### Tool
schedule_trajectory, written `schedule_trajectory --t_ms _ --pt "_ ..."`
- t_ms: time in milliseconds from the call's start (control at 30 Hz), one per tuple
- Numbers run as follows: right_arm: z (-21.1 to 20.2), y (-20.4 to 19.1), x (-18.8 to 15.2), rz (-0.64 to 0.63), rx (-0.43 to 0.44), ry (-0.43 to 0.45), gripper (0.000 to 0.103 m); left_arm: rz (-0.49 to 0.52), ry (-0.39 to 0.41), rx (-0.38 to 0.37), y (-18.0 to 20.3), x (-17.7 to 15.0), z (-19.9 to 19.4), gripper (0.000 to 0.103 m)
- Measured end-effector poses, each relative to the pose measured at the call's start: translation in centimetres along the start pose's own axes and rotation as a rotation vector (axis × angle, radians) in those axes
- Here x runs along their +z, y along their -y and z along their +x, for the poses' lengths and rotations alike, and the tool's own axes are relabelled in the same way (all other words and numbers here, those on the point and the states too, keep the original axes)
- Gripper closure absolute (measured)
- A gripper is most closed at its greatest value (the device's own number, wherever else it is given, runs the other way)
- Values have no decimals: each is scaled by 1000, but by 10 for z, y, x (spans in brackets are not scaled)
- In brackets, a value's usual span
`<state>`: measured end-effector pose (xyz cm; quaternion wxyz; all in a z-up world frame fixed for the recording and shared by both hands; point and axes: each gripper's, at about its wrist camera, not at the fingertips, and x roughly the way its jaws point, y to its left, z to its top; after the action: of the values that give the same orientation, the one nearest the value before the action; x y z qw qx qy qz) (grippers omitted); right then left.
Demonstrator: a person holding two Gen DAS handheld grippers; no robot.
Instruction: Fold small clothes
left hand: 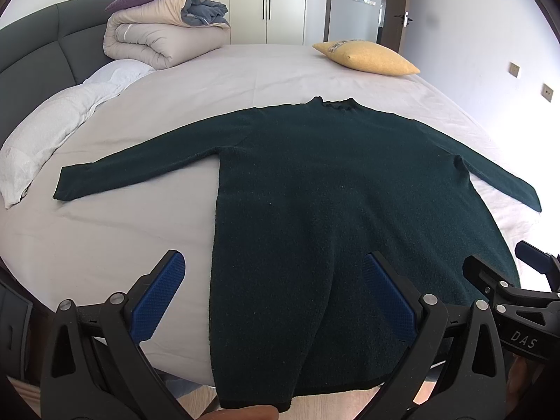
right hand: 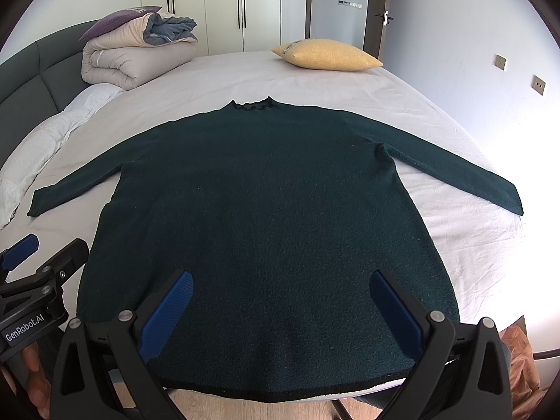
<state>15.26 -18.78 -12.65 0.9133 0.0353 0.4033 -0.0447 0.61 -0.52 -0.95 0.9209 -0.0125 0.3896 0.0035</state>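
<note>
A dark green long-sleeved sweater [left hand: 332, 182] lies flat on the bed, collar far, hem hanging over the near edge, both sleeves spread out. It fills the right wrist view [right hand: 266, 210]. My left gripper [left hand: 276, 262] is open and empty, hovering above the sweater's lower left side edge. My right gripper [right hand: 281, 280] is open and empty above the lower middle of the sweater. Each gripper shows at the edge of the other's view: the right one [left hand: 504, 266] and the left one [right hand: 52, 245].
The bed [left hand: 245, 77] has a light grey sheet. A folded beige duvet [left hand: 157, 35] and a white pillow [left hand: 52, 133] lie at the far left by the dark headboard. A yellow cushion [left hand: 367, 56] lies at the far right. Wardrobes and a door stand behind.
</note>
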Motion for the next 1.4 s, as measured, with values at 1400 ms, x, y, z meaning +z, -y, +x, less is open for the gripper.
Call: schedule_trajectory --t_ms 1400 --pt "8 22 -12 69 30 -30 0 24 -51 -36 1 -3 31 0"
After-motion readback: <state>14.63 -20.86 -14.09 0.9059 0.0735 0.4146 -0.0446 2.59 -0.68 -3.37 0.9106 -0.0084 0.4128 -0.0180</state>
